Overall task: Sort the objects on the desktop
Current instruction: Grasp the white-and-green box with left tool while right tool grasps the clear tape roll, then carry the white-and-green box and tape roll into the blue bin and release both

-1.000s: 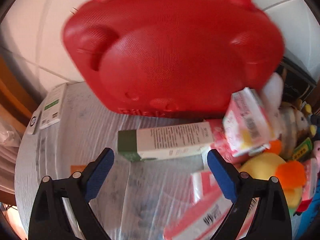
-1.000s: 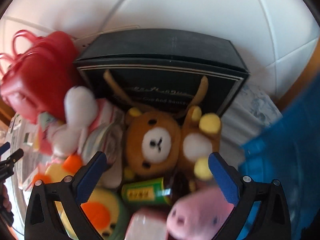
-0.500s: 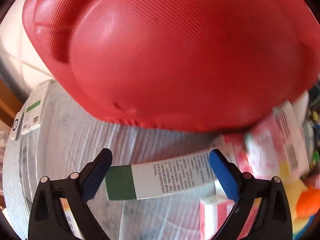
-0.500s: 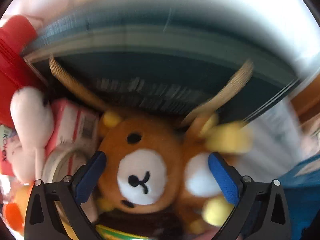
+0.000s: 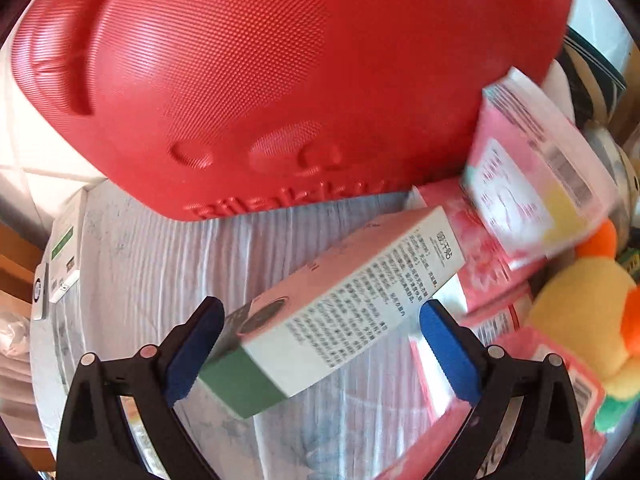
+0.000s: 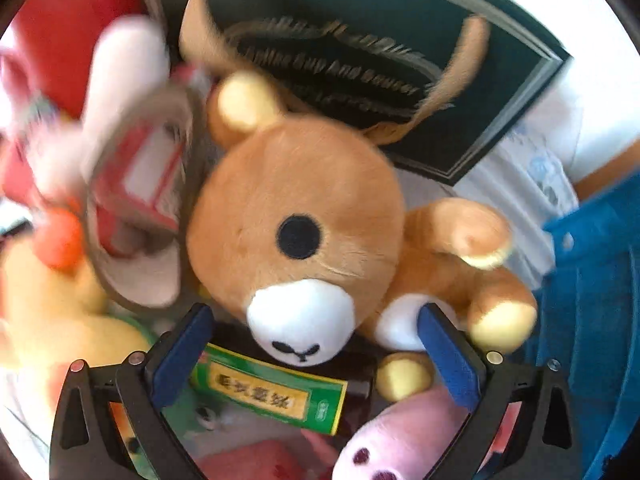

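Observation:
In the left wrist view, a long white box with a green end (image 5: 340, 304) lies tilted between the open blue fingers of my left gripper (image 5: 318, 350); the left pad (image 5: 192, 344) is close to its green end. A big red case (image 5: 280, 80) stands just behind. In the right wrist view, a brown plush bear (image 6: 304, 232) lies with its muzzle and chest between the open fingers of my right gripper (image 6: 312, 354). A green bottle with a yellow label (image 6: 272, 396) lies under the bear.
Pink packets (image 5: 532, 176) and a yellow plush duck (image 5: 580, 312) crowd the right of the left wrist view. A dark gift box (image 6: 360, 52) stands behind the bear, a blue bin (image 6: 592, 300) at the right, a pink plush pig (image 6: 400, 440) below.
My left gripper has closed in on the white and green box, which now lies tilted between the fingers. My right gripper has moved down onto the bear, which has turned sideways.

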The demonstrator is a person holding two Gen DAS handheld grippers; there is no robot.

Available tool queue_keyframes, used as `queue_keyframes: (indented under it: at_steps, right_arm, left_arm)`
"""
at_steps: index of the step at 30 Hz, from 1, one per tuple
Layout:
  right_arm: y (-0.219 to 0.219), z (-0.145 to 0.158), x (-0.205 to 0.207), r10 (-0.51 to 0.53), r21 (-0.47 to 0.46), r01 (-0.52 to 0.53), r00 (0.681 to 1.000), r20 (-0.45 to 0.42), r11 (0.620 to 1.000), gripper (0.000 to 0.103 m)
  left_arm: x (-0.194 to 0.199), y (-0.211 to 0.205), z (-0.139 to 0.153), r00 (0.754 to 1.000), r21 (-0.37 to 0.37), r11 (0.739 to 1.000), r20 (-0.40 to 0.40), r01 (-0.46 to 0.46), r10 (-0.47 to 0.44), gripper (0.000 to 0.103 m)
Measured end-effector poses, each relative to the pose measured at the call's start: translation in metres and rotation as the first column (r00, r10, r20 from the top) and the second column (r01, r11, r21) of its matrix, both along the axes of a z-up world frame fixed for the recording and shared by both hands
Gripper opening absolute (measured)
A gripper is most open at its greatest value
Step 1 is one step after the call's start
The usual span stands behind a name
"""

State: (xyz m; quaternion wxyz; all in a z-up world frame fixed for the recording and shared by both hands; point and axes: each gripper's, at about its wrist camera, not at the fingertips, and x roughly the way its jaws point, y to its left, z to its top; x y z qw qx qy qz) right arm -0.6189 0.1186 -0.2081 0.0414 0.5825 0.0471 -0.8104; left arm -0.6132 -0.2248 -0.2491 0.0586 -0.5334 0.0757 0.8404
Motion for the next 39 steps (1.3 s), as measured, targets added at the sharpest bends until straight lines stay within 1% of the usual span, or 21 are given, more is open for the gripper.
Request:
queue_keyframes:
  at_steps: [2,4,5,7,8,9,11,12,14,16,18,19,21,22,24,25,28,30,34,36,39]
  right_arm:
    - [0.001,0.017,0.003,-0.022,-0.089,0.018,0.999,-0.044,0.996,0.103]
    - [-0.009,0.042,0.008,-0.006,-0.130,-0.009,0.993,-0.115,0.991,0.103]
    - [-0.013,0.048,0.010,0.005,-0.146,-0.024,0.992,-0.127,0.989,0.103]
    - [-0.025,0.058,0.010,0.038,-0.223,-0.063,0.993,-0.115,0.973,0.097]
    - [-0.030,0.059,0.009,0.049,-0.249,-0.074,0.993,-0.106,0.966,0.083]
    - [-0.037,0.058,0.008,0.067,-0.269,-0.090,0.993,-0.093,0.959,0.067]
    - [-0.051,0.054,0.006,0.089,-0.278,-0.106,0.993,-0.073,0.955,0.059]
    - [-0.055,0.050,0.005,0.098,-0.278,-0.112,0.993,-0.064,0.954,0.059]
    - [-0.057,0.042,0.001,0.104,-0.276,-0.116,0.993,-0.058,0.954,0.057]
    - [-0.063,0.033,-0.006,0.104,-0.294,-0.111,0.994,-0.038,0.949,0.048]
    - [-0.066,0.023,-0.009,0.112,-0.312,-0.114,0.993,-0.024,0.943,0.021]
    - [-0.067,0.020,-0.013,0.123,-0.341,-0.123,0.992,-0.022,0.932,0.017]
    - [-0.076,0.028,-0.008,0.142,-0.330,-0.149,0.989,-0.043,0.932,0.010]
    - [-0.077,0.032,-0.002,0.162,-0.337,-0.173,0.985,-0.062,0.925,0.009]
    - [-0.075,0.036,0.013,0.183,-0.432,-0.181,0.982,-0.037,0.884,0.007]
    - [-0.076,0.038,0.019,0.191,-0.458,-0.183,0.981,-0.029,0.870,0.007]
    - [-0.074,0.056,0.053,0.210,-0.490,-0.213,0.976,-0.061,0.846,0.007]
    - [-0.072,0.074,0.073,0.205,-0.481,-0.231,0.973,-0.106,0.846,0.007]
    - [-0.062,0.128,0.121,0.178,-0.458,-0.263,0.959,-0.221,0.849,0.007]
    - [-0.058,0.151,0.140,0.157,-0.452,-0.265,0.952,-0.261,0.852,0.007]
    - [-0.052,0.185,0.183,0.114,-0.439,-0.261,0.936,-0.333,0.860,0.007]
  left_arm:
    - [-0.020,0.003,0.001,1.000,0.008,1.000,0.009,-0.018,0.018,0.076]
    - [-0.024,0.007,-0.006,1.000,-0.067,0.998,0.029,-0.010,0.012,0.067]
    - [-0.023,0.011,-0.009,0.999,-0.100,0.995,0.031,0.018,-0.015,0.064]
    - [-0.019,0.014,-0.009,0.999,-0.121,0.992,0.036,0.028,-0.023,0.056]
    - [-0.016,0.013,-0.006,0.999,-0.108,0.994,0.044,0.021,-0.016,0.053]
    - [-0.013,0.010,-0.003,0.999,-0.081,0.997,0.054,0.007,-0.003,0.044]
    - [-0.010,0.000,0.005,0.995,0.014,0.999,0.094,-0.032,0.030,0.035]
    - [-0.009,-0.003,0.008,0.994,0.031,0.998,0.101,-0.049,0.046,0.033]
    - [-0.007,-0.006,0.015,0.994,0.032,0.998,0.090,-0.063,0.060,0.033]
    - [-0.006,-0.006,0.023,0.995,0.020,0.997,0.072,-0.074,0.073,0.033]
    - [-0.001,-0.005,0.033,0.995,0.022,0.996,0.058,-0.087,0.085,0.033]
    - [0.002,-0.004,0.038,0.995,0.033,0.995,0.049,-0.090,0.088,0.033]
    - [0.010,0.003,0.052,0.997,0.037,0.996,0.011,-0.081,0.081,0.033]
    - [0.020,0.006,0.059,0.997,0.037,0.997,-0.003,-0.074,0.074,0.033]
    - [0.036,0.007,0.073,0.998,0.044,0.997,-0.023,-0.059,0.060,0.033]
    - [0.044,0.010,0.080,0.998,0.054,0.997,-0.036,-0.049,0.051,0.033]
    - [0.087,0.023,0.104,0.994,0.060,0.998,-0.104,-0.021,0.027,0.033]
    - [0.103,0.029,0.123,0.990,0.063,0.998,-0.143,-0.002,0.011,0.033]
    - [0.144,0.039,0.163,0.975,0.056,0.998,-0.221,0.027,-0.014,0.033]
    - [0.167,0.048,0.181,0.966,0.051,0.998,-0.258,0.043,-0.028,0.033]
    - [0.202,0.068,0.211,0.954,0.059,0.996,-0.295,0.071,-0.051,0.033]
